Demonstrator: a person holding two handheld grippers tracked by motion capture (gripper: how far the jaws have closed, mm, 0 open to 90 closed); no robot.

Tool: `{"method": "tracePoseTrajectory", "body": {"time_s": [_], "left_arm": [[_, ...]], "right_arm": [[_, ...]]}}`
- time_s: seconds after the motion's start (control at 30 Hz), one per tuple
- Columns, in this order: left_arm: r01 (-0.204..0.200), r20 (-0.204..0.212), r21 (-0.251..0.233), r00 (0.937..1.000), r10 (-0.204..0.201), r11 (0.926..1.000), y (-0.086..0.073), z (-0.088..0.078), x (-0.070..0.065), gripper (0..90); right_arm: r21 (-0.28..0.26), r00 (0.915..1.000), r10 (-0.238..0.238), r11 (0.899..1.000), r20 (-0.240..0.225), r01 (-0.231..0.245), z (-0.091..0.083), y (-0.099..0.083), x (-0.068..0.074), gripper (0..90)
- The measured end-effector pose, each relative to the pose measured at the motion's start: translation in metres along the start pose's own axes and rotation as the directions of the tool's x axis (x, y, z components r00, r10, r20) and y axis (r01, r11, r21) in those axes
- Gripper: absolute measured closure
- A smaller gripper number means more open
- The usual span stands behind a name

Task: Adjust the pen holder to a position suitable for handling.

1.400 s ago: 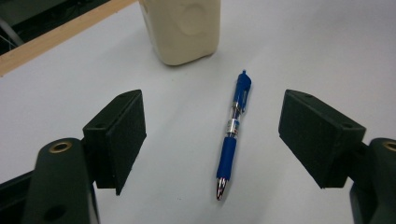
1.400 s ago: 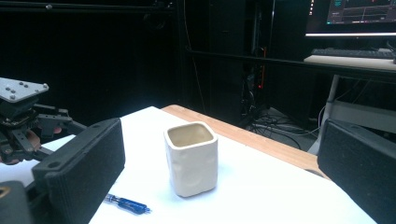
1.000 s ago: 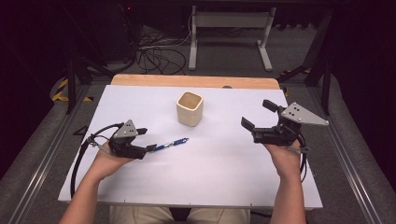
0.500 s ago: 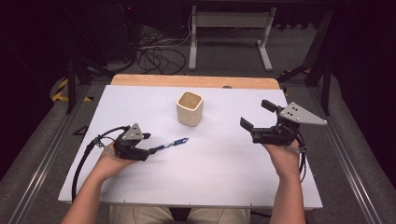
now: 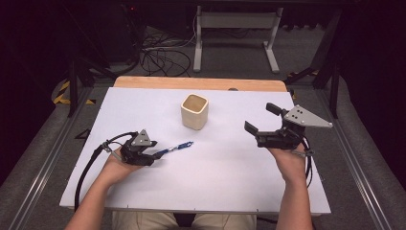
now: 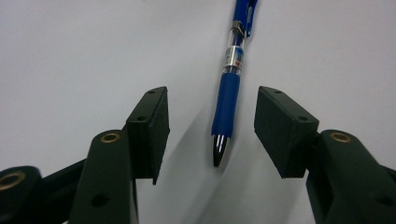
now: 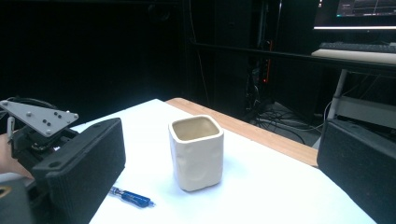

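A blue ballpoint pen (image 6: 227, 100) lies flat on the white table (image 6: 79, 51), its chrome tip pointing toward the camera, between the two black jaws of the left gripper (image 6: 210, 130). The jaws have just been closing in, yet a gap remains on either side and neither pad (image 6: 285, 126) touches the barrel. The pen's clear section and blue clip reach toward the upper edge.

Dark room; grey floor (image 5: 33, 158), cables (image 5: 158, 55), white table (image 5: 225, 177).
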State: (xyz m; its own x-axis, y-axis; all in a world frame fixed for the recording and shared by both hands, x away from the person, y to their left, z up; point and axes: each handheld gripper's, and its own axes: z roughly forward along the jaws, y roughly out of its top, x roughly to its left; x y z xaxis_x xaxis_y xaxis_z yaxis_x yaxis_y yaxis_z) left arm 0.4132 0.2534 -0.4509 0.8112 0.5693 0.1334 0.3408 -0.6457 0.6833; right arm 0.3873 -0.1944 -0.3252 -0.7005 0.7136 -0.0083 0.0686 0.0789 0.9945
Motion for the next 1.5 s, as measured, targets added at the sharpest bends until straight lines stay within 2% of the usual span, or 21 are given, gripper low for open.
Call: {"method": "tracePoseTrajectory", "body": {"time_s": [0.17,0.3,0.37,0.5,0.53,0.67,0.77,0.87,1.17,1.3,1.5], "left_arm": [[-0.010,-0.002,0.028,1.0000,0.010,0.9996,-0.002,0.004,0.000,49.6],[-0.004,0.012,0.023,0.9999,0.004,0.9997,-0.003,0.005,0.001,52.1],[0.001,0.032,0.019,0.9995,-0.002,0.9998,-0.004,0.005,0.002,57.7],[0.006,0.057,0.013,0.9984,-0.007,0.9999,-0.005,0.005,0.002,63.1],[0.006,0.066,0.012,0.9978,-0.007,0.9999,-0.005,0.005,0.002,67.7],[0.012,0.081,0.010,0.9966,-0.012,0.9999,-0.005,0.005,0.002,70.8],[0.015,0.078,0.006,0.9968,-0.016,0.9999,-0.004,0.005,0.001,77.9],[0.019,0.071,0.004,0.9973,-0.019,0.9998,-0.004,0.004,0.002,78.3],[0.044,0.072,-0.076,0.9966,-0.039,0.9961,0.001,-0.009,0.004,78.8],[0.059,0.074,-0.118,0.9960,-0.050,0.9912,0.003,-0.015,0.004,79.1],[0.059,0.071,-0.167,0.9964,-0.047,0.9842,0.008,-0.022,0.001,79.4]], "right_arm": [[0.006,1.0000,-0.002,1.000,-0.002,0.002,0.001,0.000,0.000,1.7],[0.005,1.0000,-0.003,1.000,-0.007,0.003,0.002,-0.001,0.001,1.7],[0.006,1.0000,-0.002,1.000,-0.008,0.002,0.003,-0.001,0.001,1.7],[0.008,0.9999,-0.004,1.000,-0.011,0.004,0.003,-0.001,0.002,1.8],[0.009,0.9999,-0.002,1.000,-0.013,0.002,0.004,-0.001,0.002,1.9],[0.011,0.9999,-0.004,1.000,-0.016,0.004,0.005,-0.001,0.003,1.9],[0.018,0.9998,-0.007,1.000,-0.018,0.007,0.007,-0.001,0.003,2.1],[0.025,0.9997,-0.014,1.000,-0.020,0.014,0.008,-0.002,0.004,2.3],[0.029,0.9994,-0.020,0.999,-0.027,0.021,0.009,-0.002,0.005,2.8],[0.032,0.9993,-0.024,0.999,-0.030,0.025,0.010,-0.002,0.006,2.9],[0.038,0.9987,-0.035,0.999,-0.036,0.036,0.012,-0.003,0.007,3.2]]}}
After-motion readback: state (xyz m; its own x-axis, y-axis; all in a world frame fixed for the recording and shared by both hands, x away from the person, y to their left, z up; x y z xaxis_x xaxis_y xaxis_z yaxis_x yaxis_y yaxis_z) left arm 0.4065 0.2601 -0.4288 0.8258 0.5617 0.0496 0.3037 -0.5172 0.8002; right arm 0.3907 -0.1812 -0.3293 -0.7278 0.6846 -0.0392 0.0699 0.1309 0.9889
